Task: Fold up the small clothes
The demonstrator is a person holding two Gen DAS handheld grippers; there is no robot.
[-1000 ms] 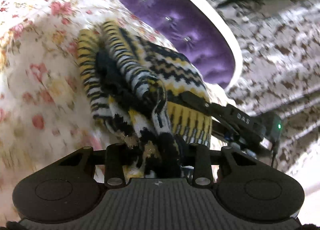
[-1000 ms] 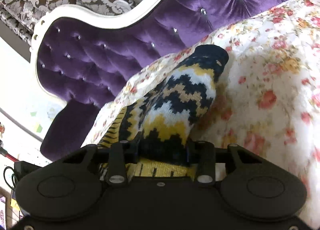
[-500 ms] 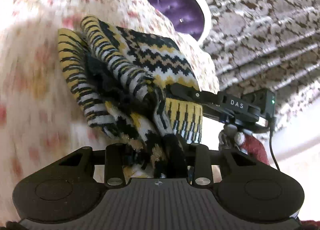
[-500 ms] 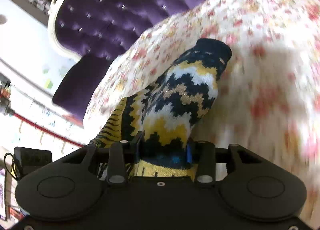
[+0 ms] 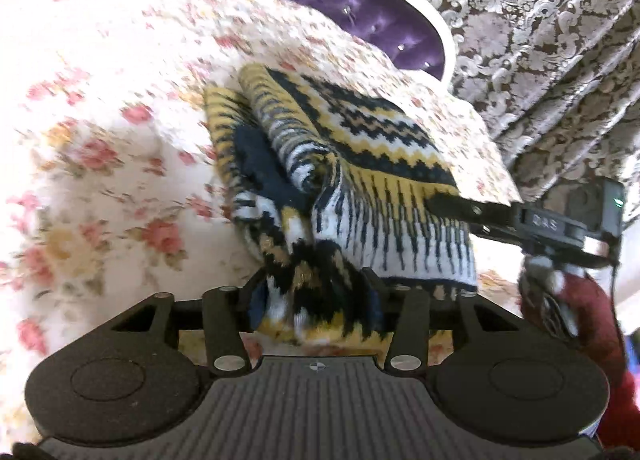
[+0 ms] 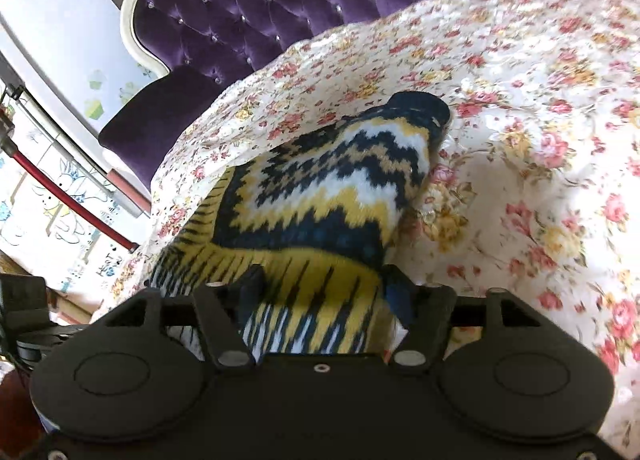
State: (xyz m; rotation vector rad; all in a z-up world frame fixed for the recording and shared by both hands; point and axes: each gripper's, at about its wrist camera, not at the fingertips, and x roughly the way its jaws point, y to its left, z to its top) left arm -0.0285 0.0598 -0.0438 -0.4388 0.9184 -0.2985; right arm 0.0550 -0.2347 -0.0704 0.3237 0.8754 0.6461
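- Left gripper [image 5: 316, 292]: jaws are opening, with a bunched corner of the knitted garment [image 5: 360, 180] between them. The wool fills the gap; the fingers flank it on both sides.
- Right gripper [image 6: 320, 292]: jaws are opening, set wider than the left pair, with the garment's ribbed yellow-and-white hem between them. Whether the pads press on the wool cannot be told.
- The right gripper also shows in the left wrist view at 3 o'clock, one dark finger [image 5: 460, 206] lying on the hem's far corner, with a red sleeve [image 5: 592, 324] below it.
- Garment: navy, yellow and white zigzag knit, folded over itself, lying on the floral bedspread [image 6: 540, 140] directly ahead of both grippers at 12 o'clock. Its dark end points away toward the far side.
- Bedspread: cream with pink and yellow roses, surrounding the garment on all sides.
- Purple tufted headboard [image 6: 280, 12] with white frame: beyond the bedspread, 11 to 1 o'clock.
- Patterned damask wall [image 5: 540, 20]: farthest, at 1 o'clock in the left wrist view.
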